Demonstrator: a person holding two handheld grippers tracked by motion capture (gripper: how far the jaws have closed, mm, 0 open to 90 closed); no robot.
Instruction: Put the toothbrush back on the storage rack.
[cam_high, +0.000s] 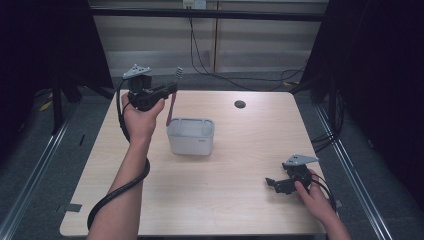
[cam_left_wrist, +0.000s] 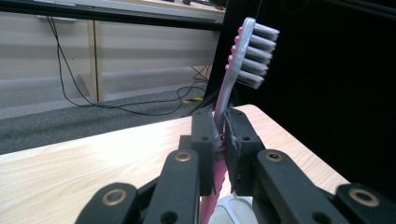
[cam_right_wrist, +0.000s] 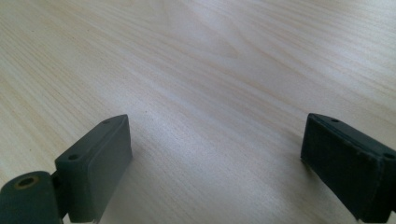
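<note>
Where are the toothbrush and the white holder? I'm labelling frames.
toothbrush (cam_left_wrist: 254, 53), left gripper view, on the bristles.
white holder (cam_high: 190, 142), high view, on its front wall.

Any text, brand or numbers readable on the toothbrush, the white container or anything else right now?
None readable.
White container: a small dark mark low on its front wall, too small and blurred to read.
Toothbrush, held in the left claw: no lettering visible.
Table: no print.
</note>
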